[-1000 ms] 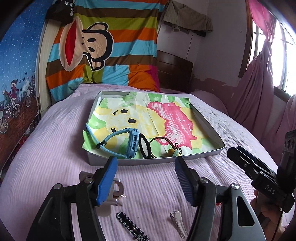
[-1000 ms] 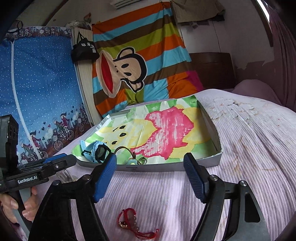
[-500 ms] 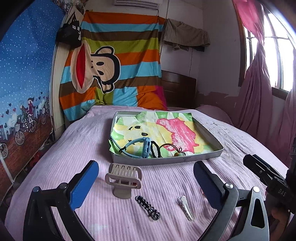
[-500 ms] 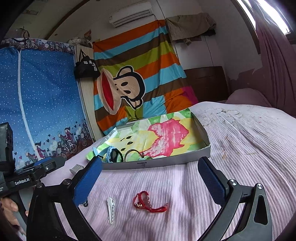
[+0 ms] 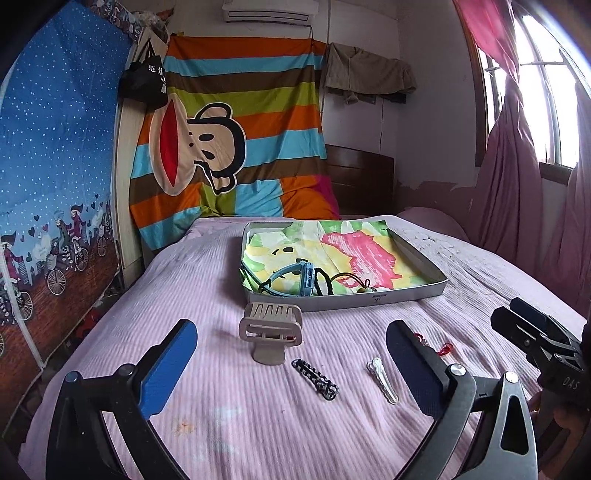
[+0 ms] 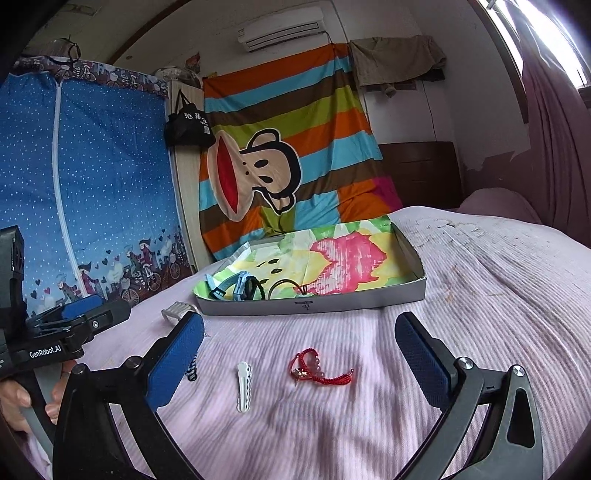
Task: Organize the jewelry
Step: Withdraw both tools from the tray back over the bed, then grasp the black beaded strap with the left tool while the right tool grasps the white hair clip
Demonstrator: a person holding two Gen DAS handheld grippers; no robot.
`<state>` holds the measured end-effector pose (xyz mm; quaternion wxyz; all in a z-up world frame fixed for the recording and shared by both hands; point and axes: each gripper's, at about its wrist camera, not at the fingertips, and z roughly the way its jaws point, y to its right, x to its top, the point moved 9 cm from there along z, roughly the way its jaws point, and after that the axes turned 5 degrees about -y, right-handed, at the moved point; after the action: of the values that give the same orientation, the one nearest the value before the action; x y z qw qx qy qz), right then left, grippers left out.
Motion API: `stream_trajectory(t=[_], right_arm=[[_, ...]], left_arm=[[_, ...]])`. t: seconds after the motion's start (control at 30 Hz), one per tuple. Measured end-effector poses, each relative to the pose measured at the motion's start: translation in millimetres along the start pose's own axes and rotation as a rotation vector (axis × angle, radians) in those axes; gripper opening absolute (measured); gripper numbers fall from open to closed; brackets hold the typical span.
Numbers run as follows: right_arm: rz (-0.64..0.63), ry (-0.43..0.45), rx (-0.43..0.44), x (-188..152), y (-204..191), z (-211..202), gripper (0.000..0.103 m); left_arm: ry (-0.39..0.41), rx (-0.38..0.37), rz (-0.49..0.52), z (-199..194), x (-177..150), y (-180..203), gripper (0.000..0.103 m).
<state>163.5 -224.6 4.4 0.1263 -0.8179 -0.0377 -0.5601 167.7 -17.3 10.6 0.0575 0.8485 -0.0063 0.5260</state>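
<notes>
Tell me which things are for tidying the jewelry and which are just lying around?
For the job: tray, blue watch, black cord, claw clip, black clip, white clip, red bracelet.

Just there: monkey blanket, black bag, curtain, air conditioner.
</notes>
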Motion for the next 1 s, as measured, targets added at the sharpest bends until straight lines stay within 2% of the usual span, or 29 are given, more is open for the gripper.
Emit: stream_trajectory(t=[0.37,0.6,0.93,0.97,1.0], right_arm=[[-0.081,-0.046,0.037,-20,-28,-2,0.102],[-0.13,-0.108,0.03,-34,-37,8,0.102],[-0.162,-0.249,0.05,-54,-41,34,0.101],[-0.161,-0.265,0.053,-56,-41,37,0.099],[-0.16,-0.282,0.058,-59,-41,40,0.093]], left_arm=[[-0.062,0.017,0.012,-9,-28,-26,0.103],[-0.117,-0.004,-0.054,-4,-38,-40,0.103],[-0.227,-0.065,-0.038,16,-48,-31,0.103],[-0.236,-0.073,-0.038,19,-49,-29,0.102],[-0.245,-0.083,-0.038,21,-50,-27,0.1]])
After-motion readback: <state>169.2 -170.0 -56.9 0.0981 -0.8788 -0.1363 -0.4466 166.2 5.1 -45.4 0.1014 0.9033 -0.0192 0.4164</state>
